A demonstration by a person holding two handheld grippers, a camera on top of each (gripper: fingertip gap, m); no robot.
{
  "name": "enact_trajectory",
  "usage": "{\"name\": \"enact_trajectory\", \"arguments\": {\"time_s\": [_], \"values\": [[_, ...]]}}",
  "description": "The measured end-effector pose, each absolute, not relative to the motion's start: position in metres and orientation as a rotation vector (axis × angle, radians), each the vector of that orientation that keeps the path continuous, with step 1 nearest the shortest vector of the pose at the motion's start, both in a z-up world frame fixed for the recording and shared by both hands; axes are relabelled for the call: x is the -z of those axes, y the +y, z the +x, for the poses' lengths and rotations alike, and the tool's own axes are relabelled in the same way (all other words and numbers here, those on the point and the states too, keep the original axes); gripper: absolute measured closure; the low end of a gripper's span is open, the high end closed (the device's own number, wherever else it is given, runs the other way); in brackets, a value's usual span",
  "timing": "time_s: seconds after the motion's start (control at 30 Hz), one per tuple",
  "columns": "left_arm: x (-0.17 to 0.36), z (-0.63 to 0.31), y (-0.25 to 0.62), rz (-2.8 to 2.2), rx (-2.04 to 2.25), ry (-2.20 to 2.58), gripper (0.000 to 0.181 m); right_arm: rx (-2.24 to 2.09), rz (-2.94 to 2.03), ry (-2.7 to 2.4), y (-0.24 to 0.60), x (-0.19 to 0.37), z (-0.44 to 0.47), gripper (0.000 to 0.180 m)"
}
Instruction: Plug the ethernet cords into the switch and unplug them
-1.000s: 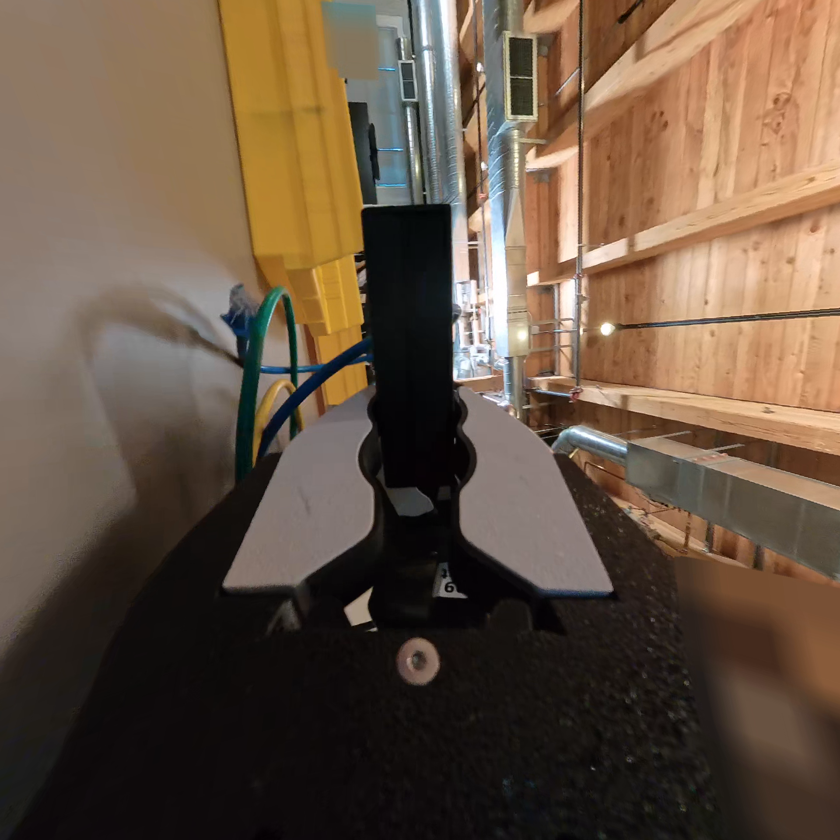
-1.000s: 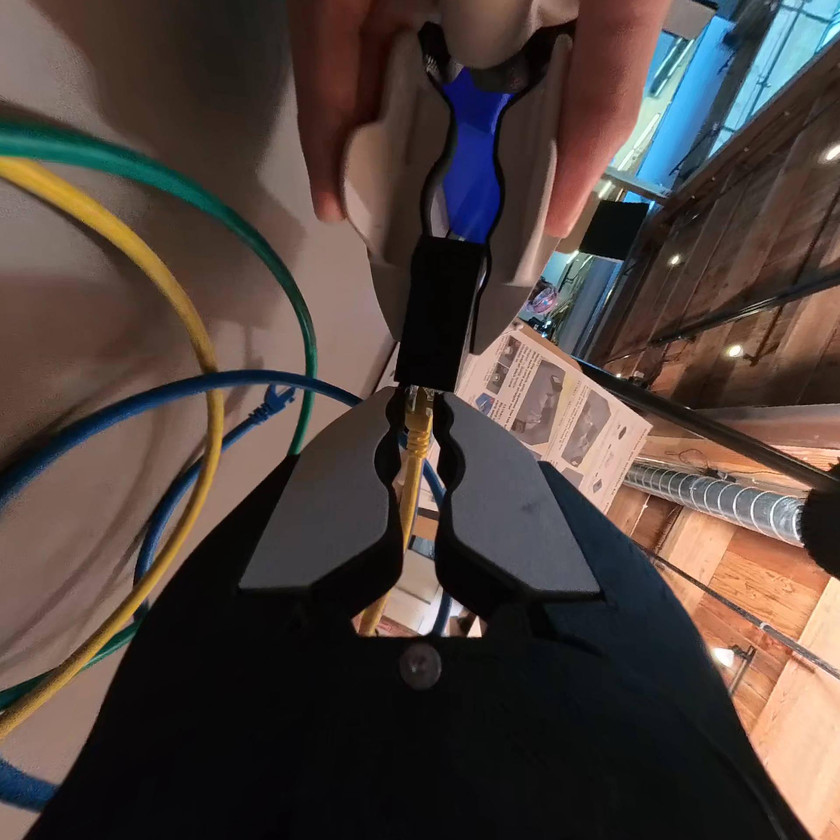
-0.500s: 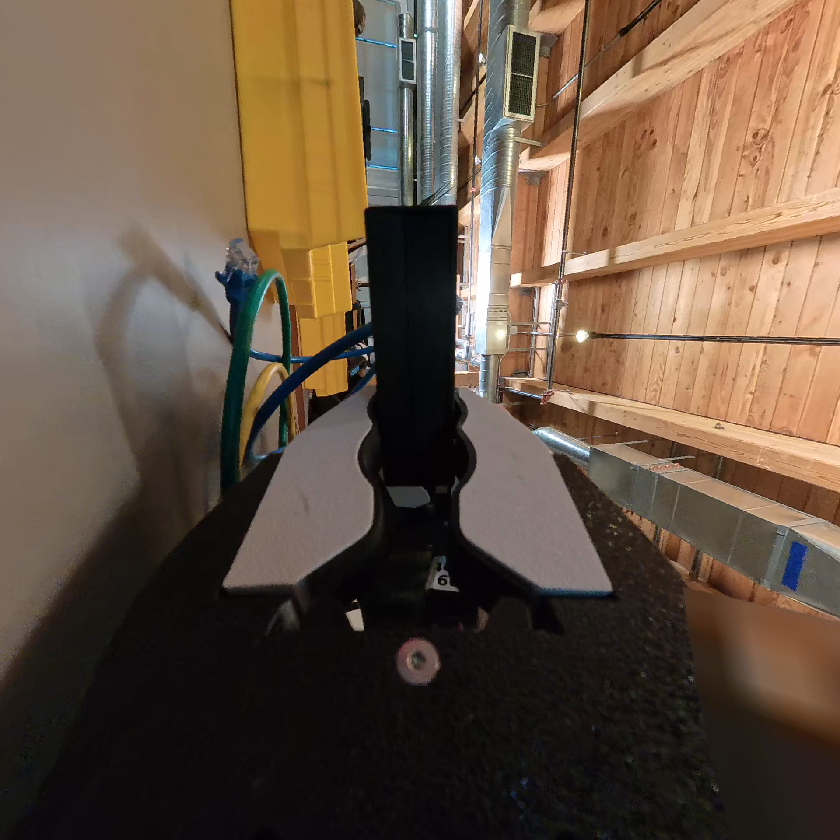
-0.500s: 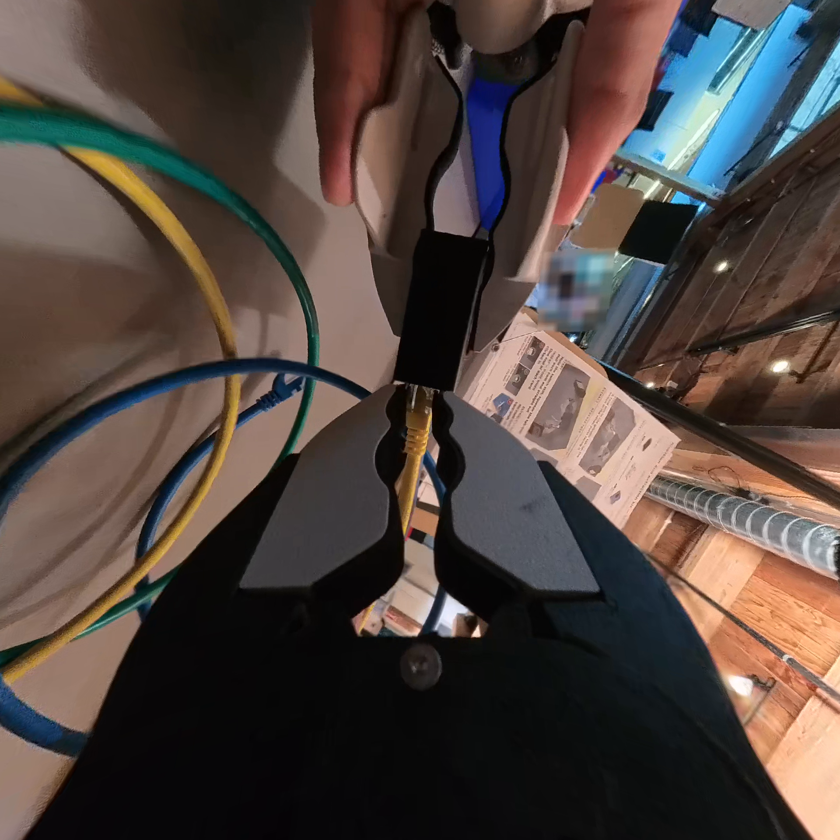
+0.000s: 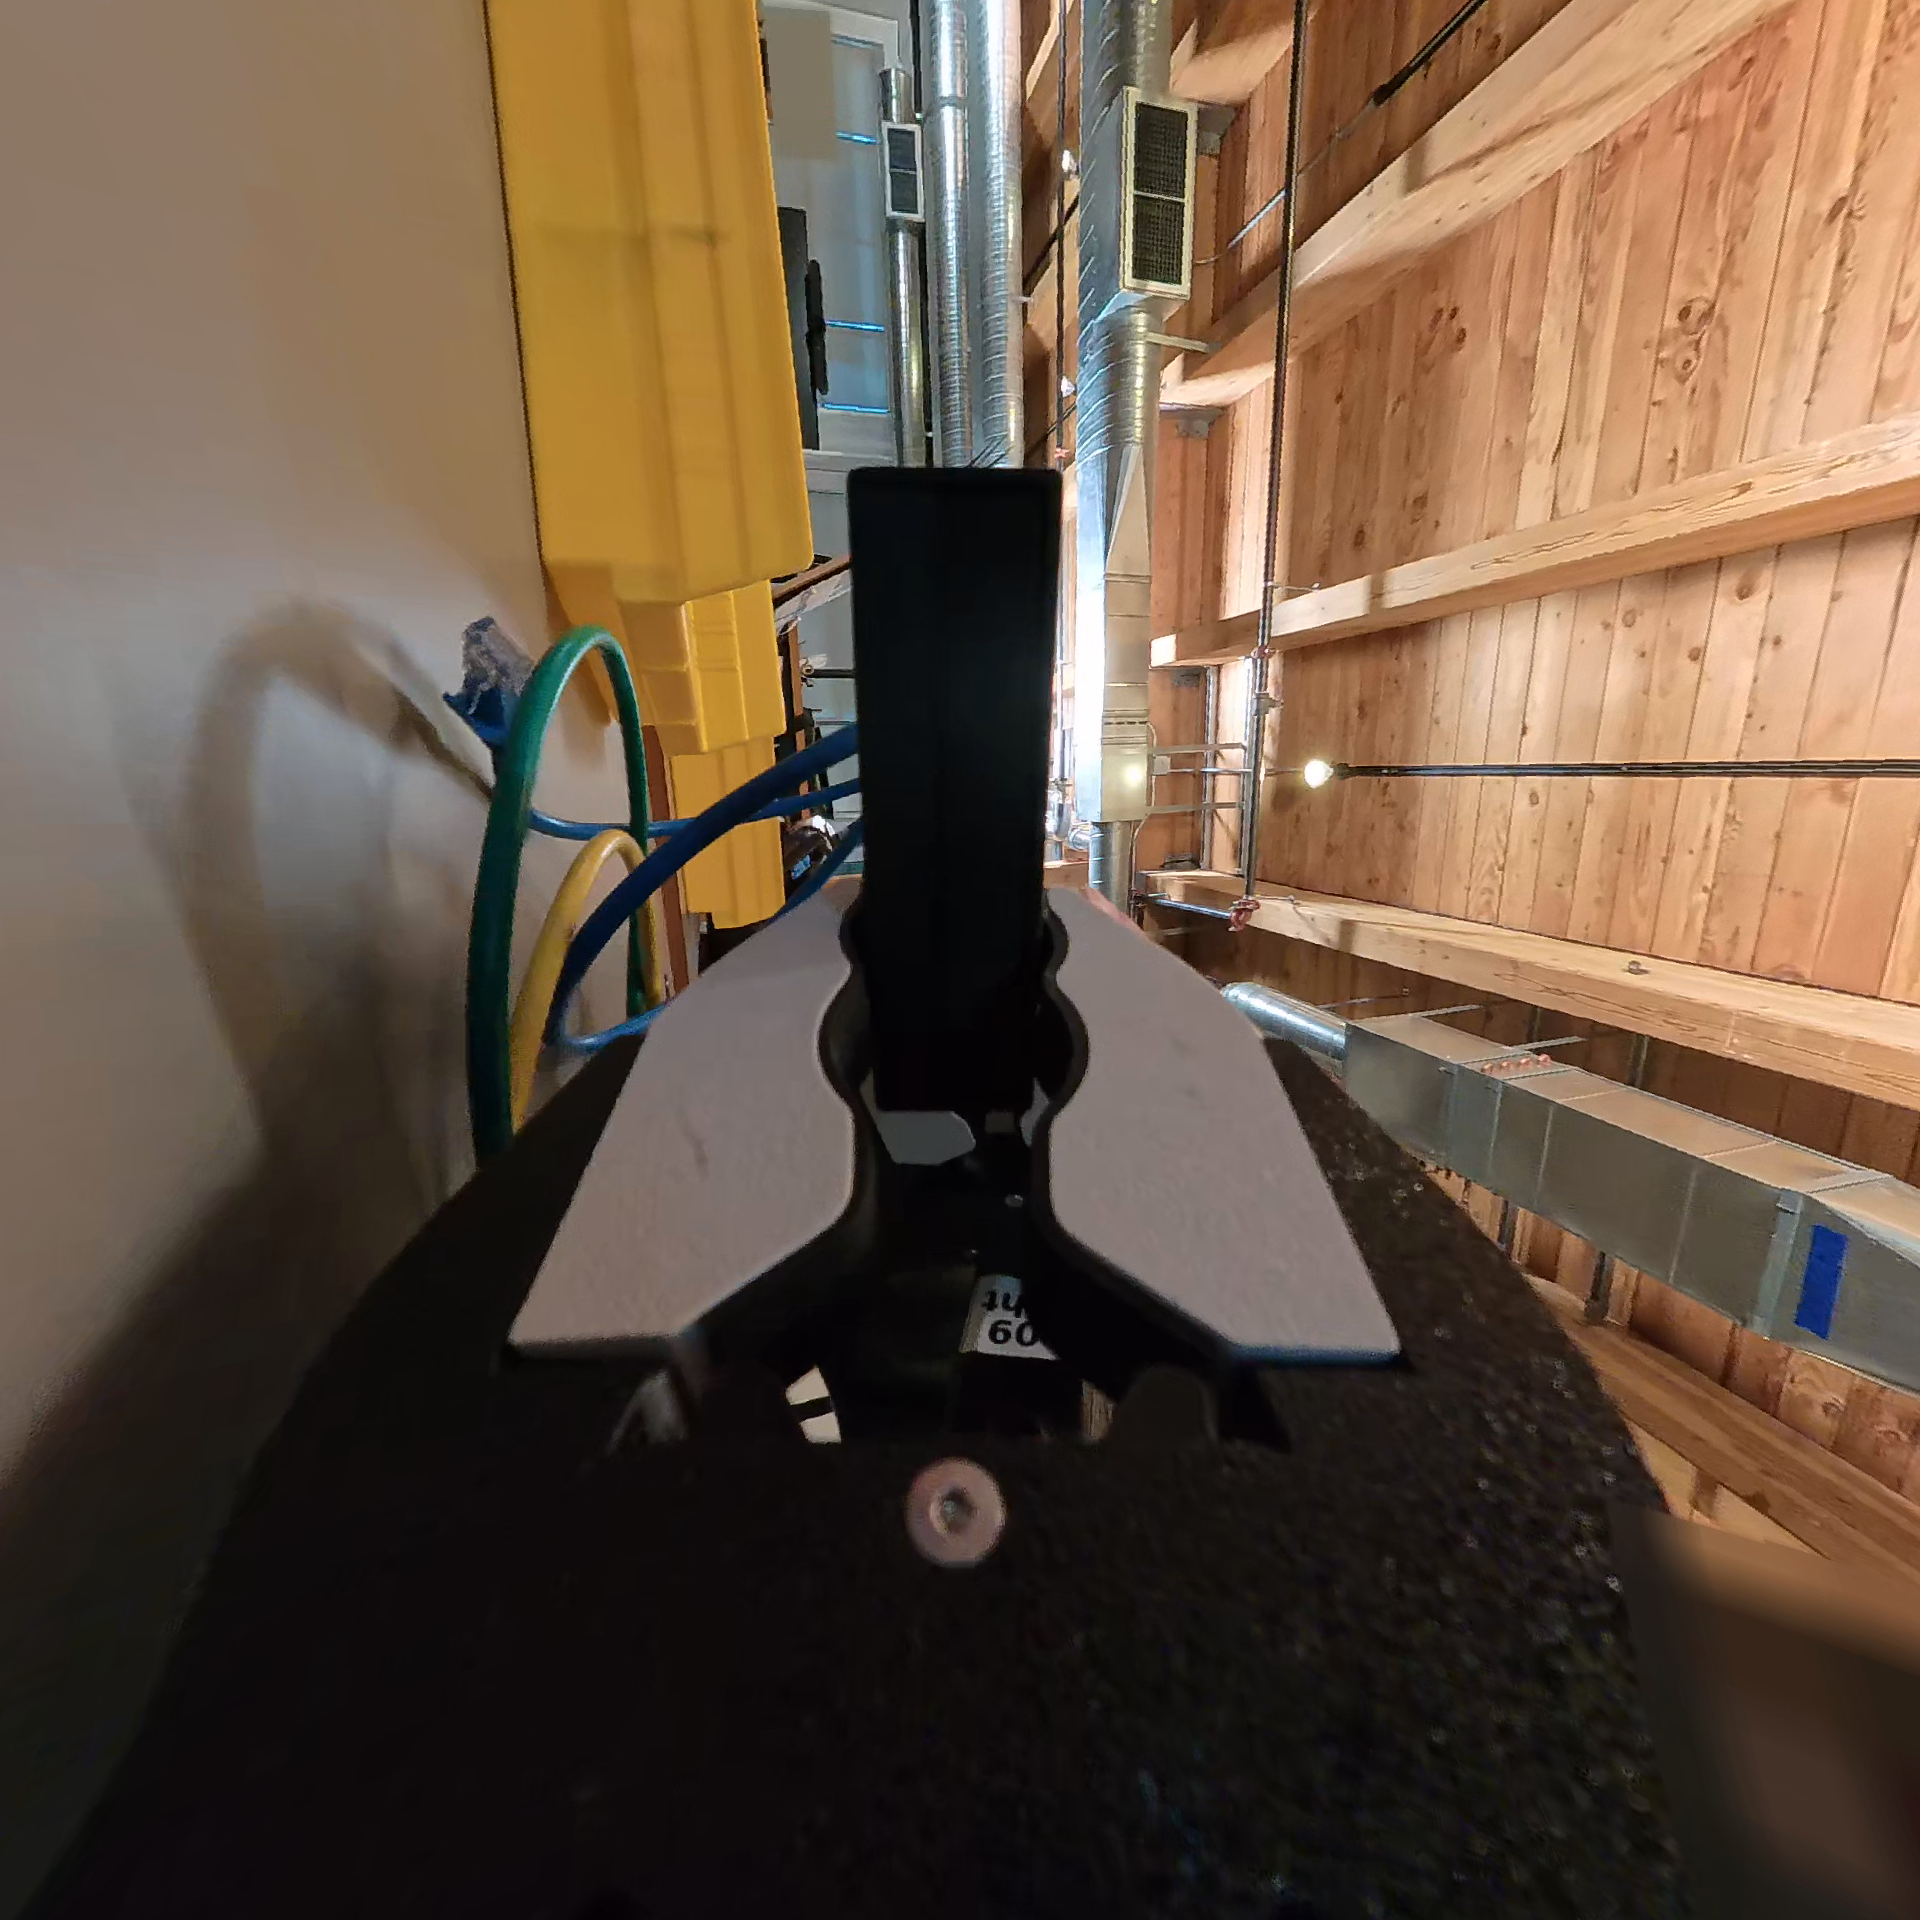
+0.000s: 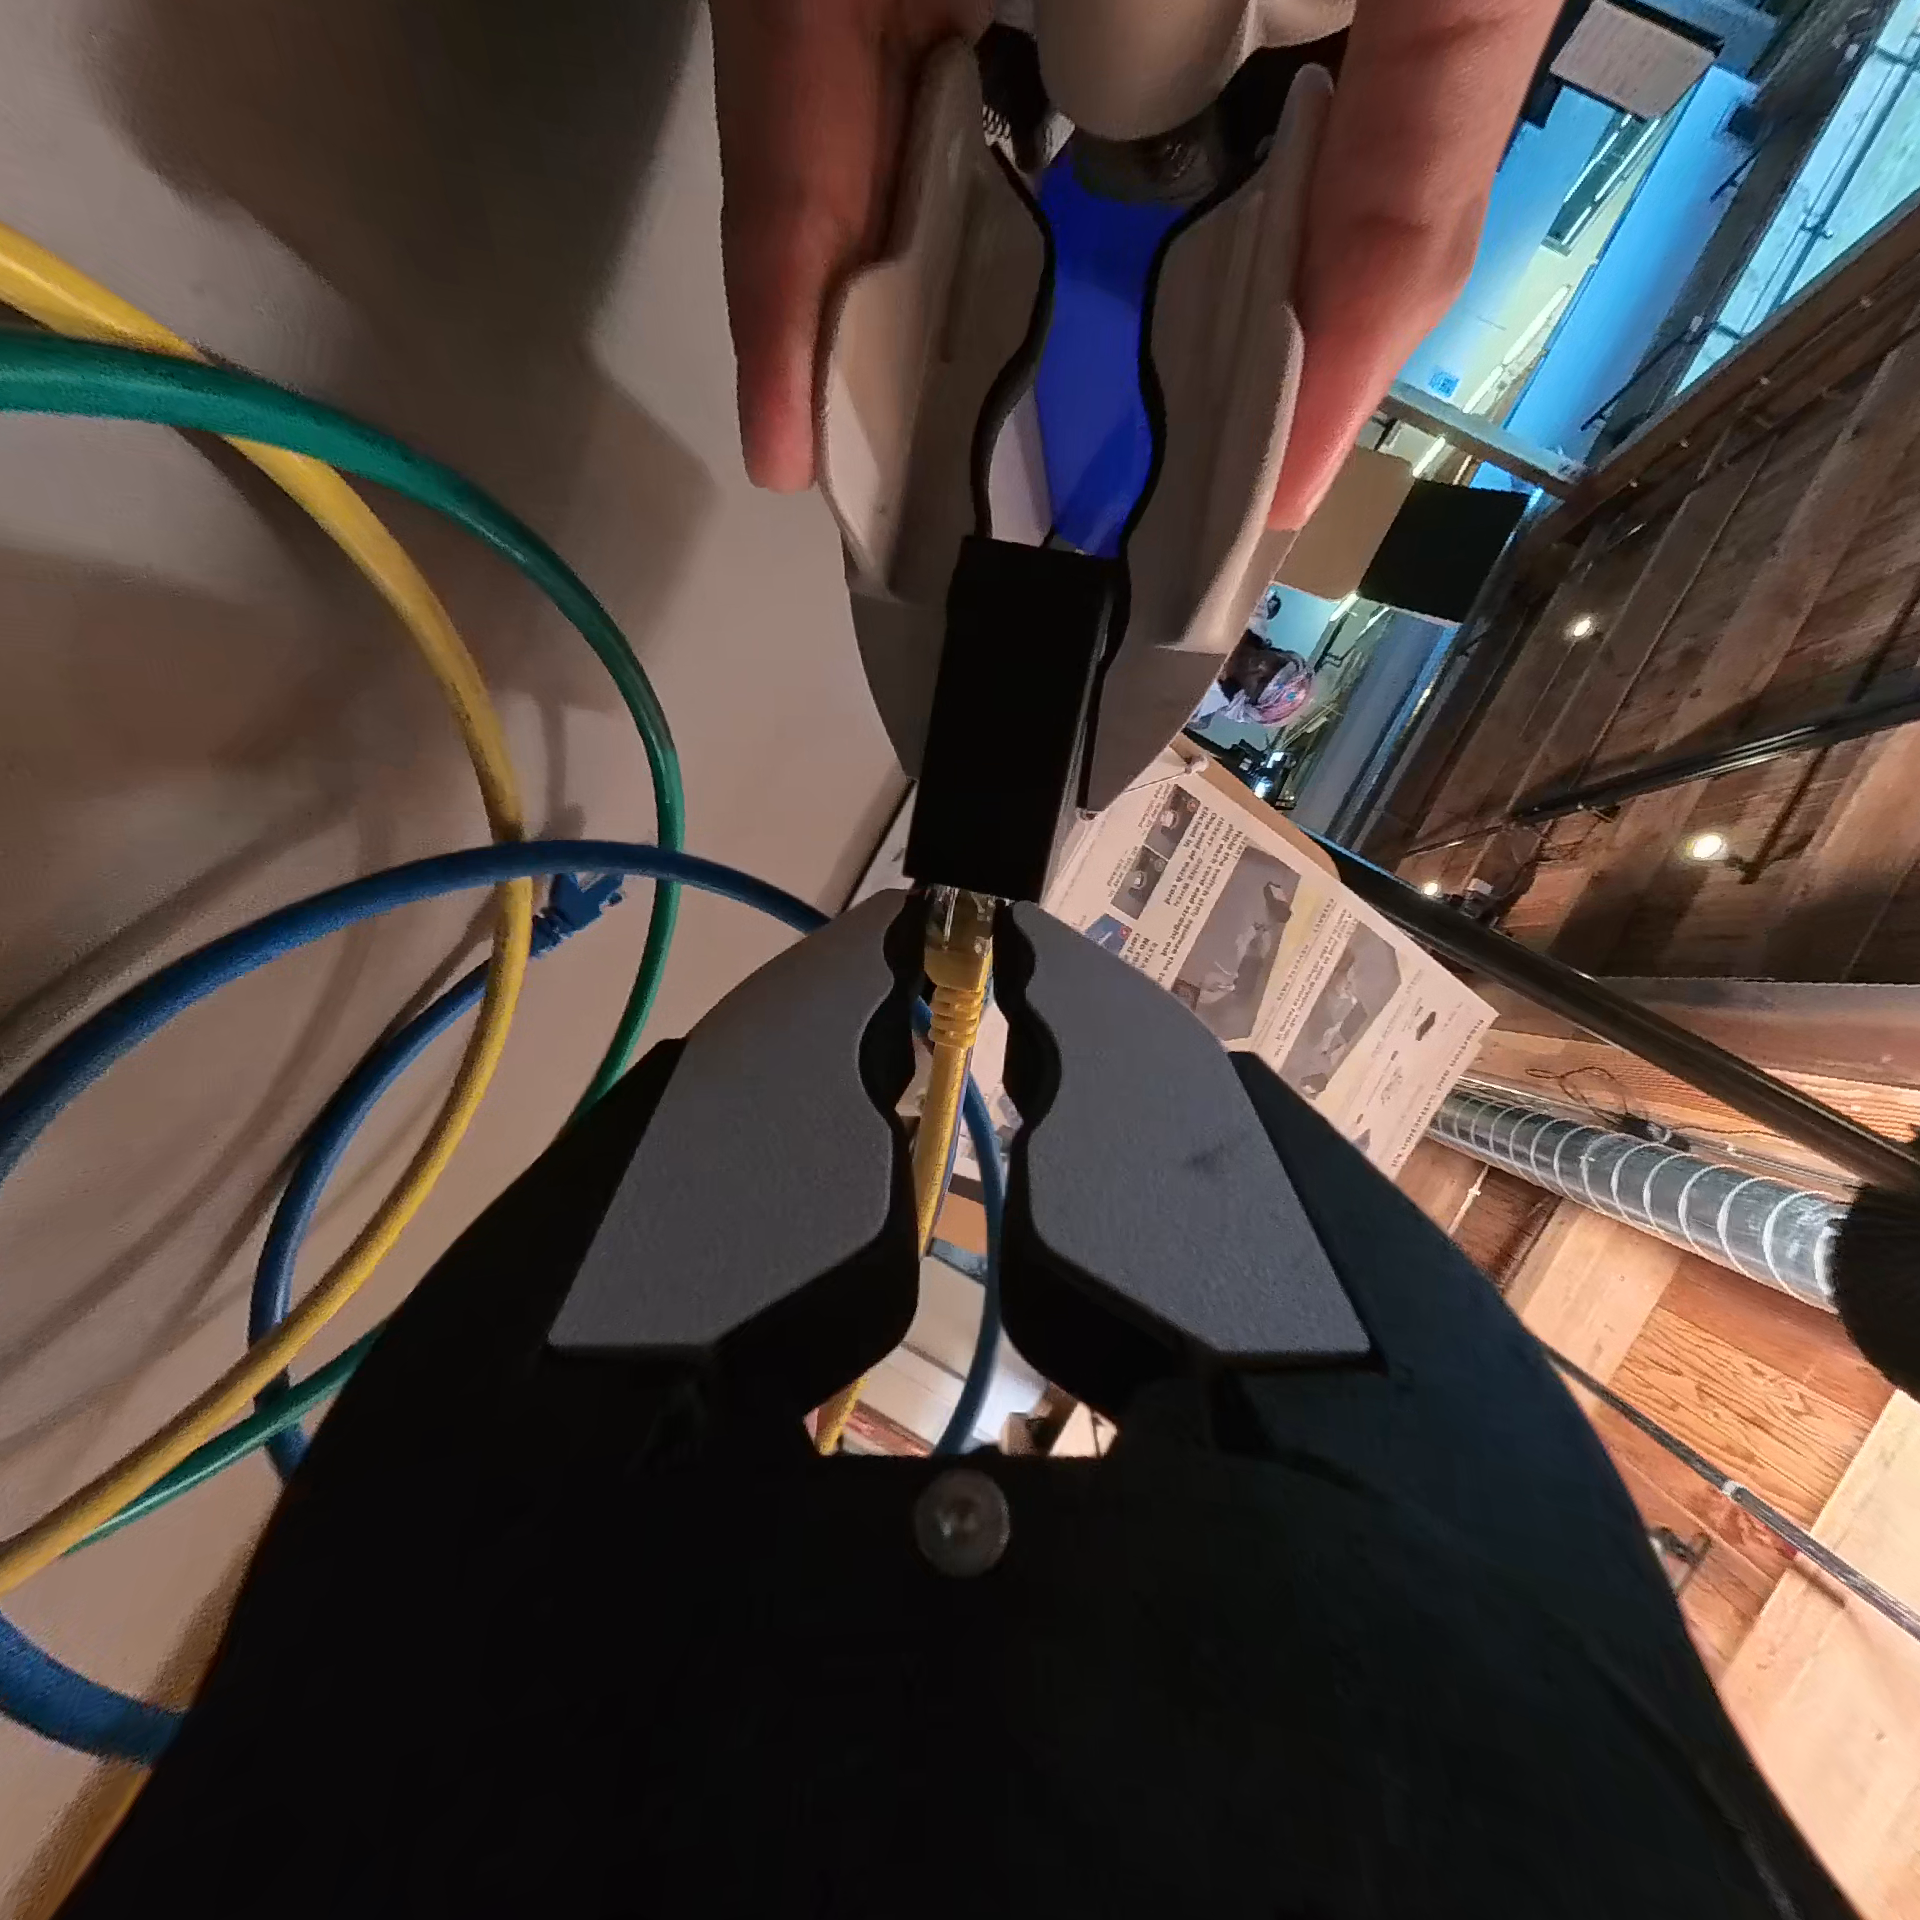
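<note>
Pinching the yellow ethernet cord (image 6: 940,1049) just behind its plug, the right hand-held gripper (image 6: 956,935) is lining that plug up with the end face of the black switch (image 6: 1003,717), which is sitting straight ahead at twelve o'clock. The plug's tip is touching, or all but touching, the port mouth; whether it is seated I cannot tell. The switch's long axis is running along the same line as the cord, so I judge the coming move to be a straight push or pull along that line, with no sideways swing. The left hand-held gripper (image 5: 951,997) is clamping the far end of the switch (image 5: 951,769), its pale fingers narrowed onto the black body, and a person's hand (image 6: 790,239) is wrapping round it from twelve o'clock in the right wrist view. The right gripper is the nearer one to the plug. Over the desk (image 6: 312,644), green (image 6: 582,540) and blue (image 6: 343,914) cords are looping off at nine o'clock, with a loose blue plug (image 6: 571,904) lying there unattached.
</note>
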State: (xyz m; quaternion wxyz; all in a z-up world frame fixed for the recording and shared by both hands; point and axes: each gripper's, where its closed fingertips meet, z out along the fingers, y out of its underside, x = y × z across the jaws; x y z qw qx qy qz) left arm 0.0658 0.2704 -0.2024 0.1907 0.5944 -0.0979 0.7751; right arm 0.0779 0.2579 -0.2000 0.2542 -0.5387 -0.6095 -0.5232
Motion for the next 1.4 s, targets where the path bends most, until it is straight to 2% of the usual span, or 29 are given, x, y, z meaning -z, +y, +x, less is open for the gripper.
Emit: {"name": "enact_trajectory", "arguments": {"time_s": [0.97,1.17,1.4], "values": [[0.204,0.064,0.275,1.654,-2.176,-0.264,0.154,1.528,-1.45,-1.684,0.261,0.201,0.081,0.167],[0.203,0.065,0.275,1.792,-2.212,-0.431,0.151,1.452,-1.509,-1.648,0.26,0.202,0.082,0.167],[0.202,0.061,0.271,1.603,-2.159,-0.289,0.154,1.449,-1.486,-1.675,0.261,0.199,0.083,0.166]]}}
